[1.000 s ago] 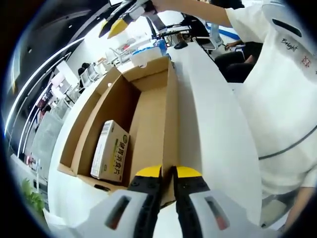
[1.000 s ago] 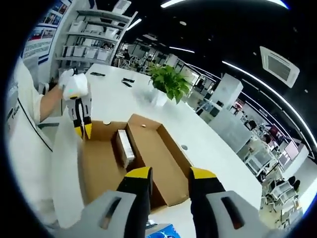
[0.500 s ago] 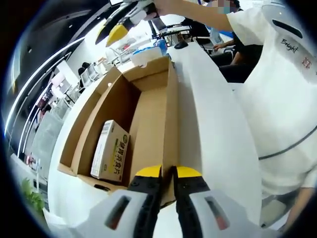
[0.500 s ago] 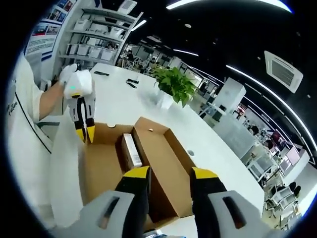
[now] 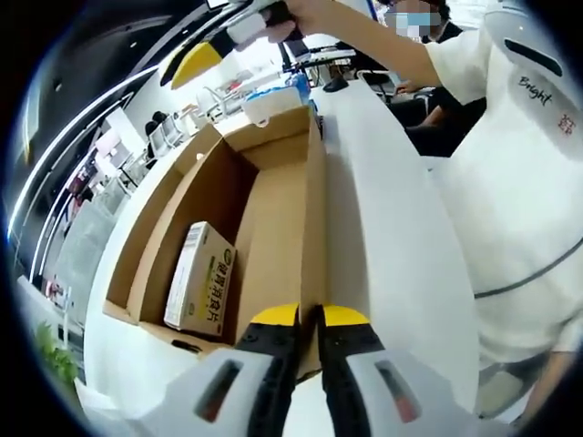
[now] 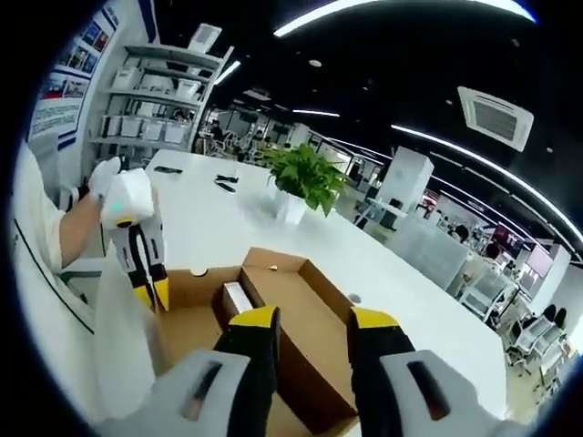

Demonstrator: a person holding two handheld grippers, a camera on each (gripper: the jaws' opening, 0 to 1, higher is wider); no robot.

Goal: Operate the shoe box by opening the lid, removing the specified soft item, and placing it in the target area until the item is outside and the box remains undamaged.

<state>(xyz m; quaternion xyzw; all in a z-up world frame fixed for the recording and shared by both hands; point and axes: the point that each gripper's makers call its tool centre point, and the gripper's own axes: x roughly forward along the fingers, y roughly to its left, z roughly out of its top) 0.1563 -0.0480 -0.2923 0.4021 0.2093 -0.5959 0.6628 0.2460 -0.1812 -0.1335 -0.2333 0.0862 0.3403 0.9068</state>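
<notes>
An open cardboard shoe box (image 5: 232, 196) lies on a white table (image 5: 392, 246). A white and green soft packet (image 5: 202, 280) rests on the floor of its deep half, also seen as the packet (image 6: 235, 299) in the right gripper view. My left gripper (image 5: 317, 317) is shut on the edge of the raised lid panel (image 5: 290, 228). The right gripper view shows that left gripper (image 6: 153, 293) pinching the box's near corner. My right gripper (image 6: 314, 320) hovers high above the box (image 6: 291, 300), open and holding nothing. In the left gripper view the right gripper (image 5: 187, 66) hangs beyond the box's far end.
A potted plant (image 6: 305, 177) stands on the table past the box, with small dark items (image 6: 223, 182) near it. A blue and white container (image 5: 273, 98) sits at the box's far end. A person in a white shirt (image 5: 519, 182) stands along the table's edge. Shelves (image 6: 155, 100) line the wall.
My right gripper has lifted and tilted up, so the box sits lower in its view. In the left gripper view it has drifted up and left. The left gripper keeps its hold.
</notes>
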